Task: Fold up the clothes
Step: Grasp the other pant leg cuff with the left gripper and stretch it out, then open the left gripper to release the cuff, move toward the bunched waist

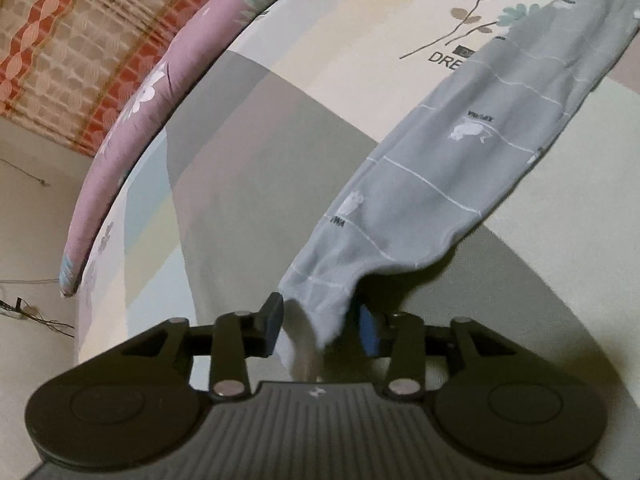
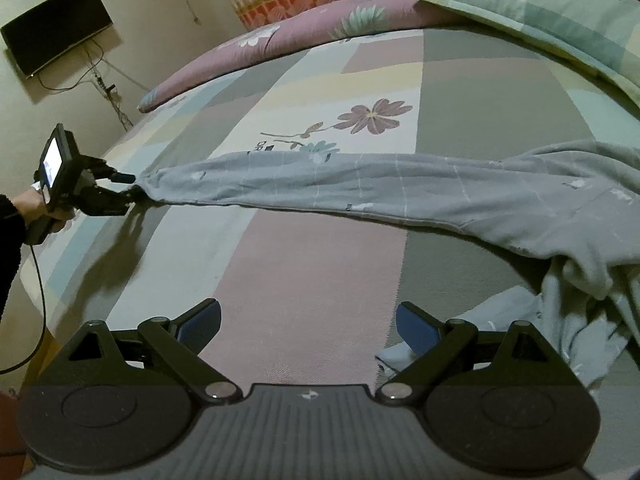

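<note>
you're in the laying-out step: the grey trouser leg [image 2: 360, 184] has been drawn out long across the bed [image 2: 304, 264], and no fold has been made yet, as far as i can judge. start at the far left, where your left gripper [image 1: 318, 326] sits at the cuff [image 1: 312, 312]. its fingers stand apart with the cuff hanging loose between them; the left pad looks just at the cloth, the right pad clear of it, so nothing is clamped. moving right, the leg lies fairly flat, running from that cuff toward the right edge of the bed, over the flower print. at the far right it widens into a crumpled heap [image 2: 592, 256], with more cloth bunched near your right gripper [image 2: 308, 326]. that gripper hovers over bare sheet, fingers wide apart, holding nothing. next, you'll likely need to take the bunched part at the right and spread it flat before folding; grip low and pull gently, since the cloth is soft and thin and will drag its neighbours along. it is pale grey with thin white lines and small white figures.
</note>
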